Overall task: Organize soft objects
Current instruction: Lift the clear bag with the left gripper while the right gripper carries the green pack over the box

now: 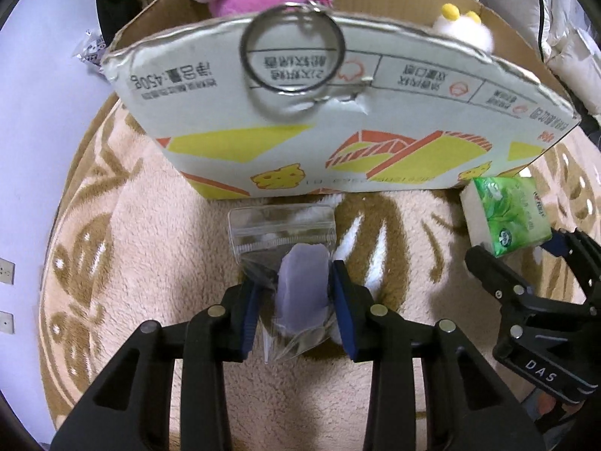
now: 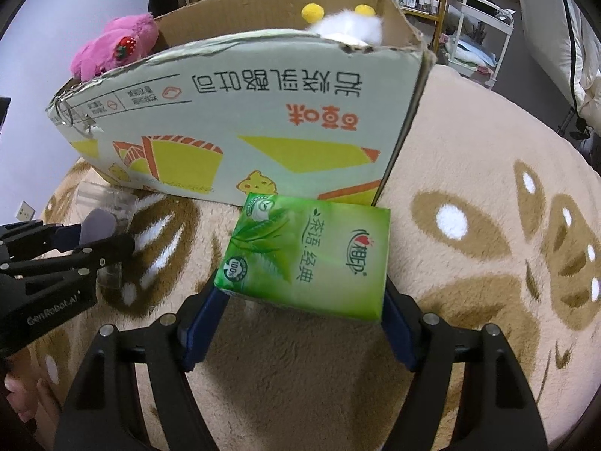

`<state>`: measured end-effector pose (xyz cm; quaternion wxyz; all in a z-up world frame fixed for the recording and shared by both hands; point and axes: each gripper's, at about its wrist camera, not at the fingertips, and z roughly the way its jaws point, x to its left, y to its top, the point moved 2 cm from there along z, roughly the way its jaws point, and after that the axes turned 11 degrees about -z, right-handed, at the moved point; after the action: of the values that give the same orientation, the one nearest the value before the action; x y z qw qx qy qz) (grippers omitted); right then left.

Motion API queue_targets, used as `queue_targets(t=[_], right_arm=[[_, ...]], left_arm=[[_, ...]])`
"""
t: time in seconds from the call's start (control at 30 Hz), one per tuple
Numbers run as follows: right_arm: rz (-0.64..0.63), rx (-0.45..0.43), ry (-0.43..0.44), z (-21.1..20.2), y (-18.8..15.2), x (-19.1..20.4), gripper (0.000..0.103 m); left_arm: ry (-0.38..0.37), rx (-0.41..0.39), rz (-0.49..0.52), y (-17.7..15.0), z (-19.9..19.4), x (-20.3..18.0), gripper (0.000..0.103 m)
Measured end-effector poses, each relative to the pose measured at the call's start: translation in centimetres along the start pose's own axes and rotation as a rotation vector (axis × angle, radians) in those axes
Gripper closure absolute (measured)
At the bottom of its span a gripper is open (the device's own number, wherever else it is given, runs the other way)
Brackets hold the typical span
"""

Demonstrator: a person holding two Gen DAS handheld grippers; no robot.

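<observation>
My left gripper [image 1: 296,293] is shut on a clear zip bag holding a lilac soft pad [image 1: 302,285], just in front of the cardboard box [image 1: 338,120]. My right gripper [image 2: 300,300] is shut on a green tissue pack [image 2: 308,255], held near the box's front right corner. The pack also shows in the left wrist view [image 1: 507,221], and the bag in the right wrist view [image 2: 101,225]. The box [image 2: 244,112] holds a pink plush [image 2: 112,49] and a white plush with yellow ears [image 2: 349,22]. A metal key ring [image 1: 293,52] hangs over the box's front wall.
A beige fleece blanket [image 2: 469,173] with brown and white pattern covers the surface. A pale wall [image 1: 37,150] is on the left. Shelves and a white rack [image 2: 477,30] stand behind on the right, with white bedding [image 1: 563,37] nearby.
</observation>
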<state>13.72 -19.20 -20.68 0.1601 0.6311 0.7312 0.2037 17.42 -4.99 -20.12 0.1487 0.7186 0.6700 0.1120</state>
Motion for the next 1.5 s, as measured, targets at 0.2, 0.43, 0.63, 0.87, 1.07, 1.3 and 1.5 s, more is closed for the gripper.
queue_targets(t=[0.2,0.43,0.63,0.87,1.07,1.3,1.5], right_arm=[[0.004,-0.017,-0.018,-0.8,0.1,-0.1,0.023],[0.018,-0.055,-0.018,-2.5,0.1,0.1,0.023],[0.025,-0.115,-0.005,-5.4,-0.3,0.3,0.023],[0.022,-0.233,-0.017,-9.5,0.1,1.5,0.023],[0.013,-0.364,-0.051,-12.9,0.7,1.2,0.023],[-0.038,-0.442,-0.065,-14.7,2.5,1.9,0.023],[-0.062,-0.449,-0.079,-14.2,3.9,2.3,0.023]], left_arm=[[0.001,-0.018,-0.027,-0.6,-0.9,1.0,0.069],[-0.021,-0.132,-0.046,-0.9,-4.2,2.1,0.069],[0.002,-0.209,-0.041,-1.8,-6.9,2.6,0.069],[-0.002,-0.363,0.000,-1.9,-11.0,0.1,0.069],[-0.018,-0.463,-0.017,-1.7,-14.3,0.1,0.069],[-0.044,-0.531,-0.016,-0.5,-16.9,-0.1,0.069],[-0.054,-0.558,0.001,1.8,-17.7,-0.9,0.069]])
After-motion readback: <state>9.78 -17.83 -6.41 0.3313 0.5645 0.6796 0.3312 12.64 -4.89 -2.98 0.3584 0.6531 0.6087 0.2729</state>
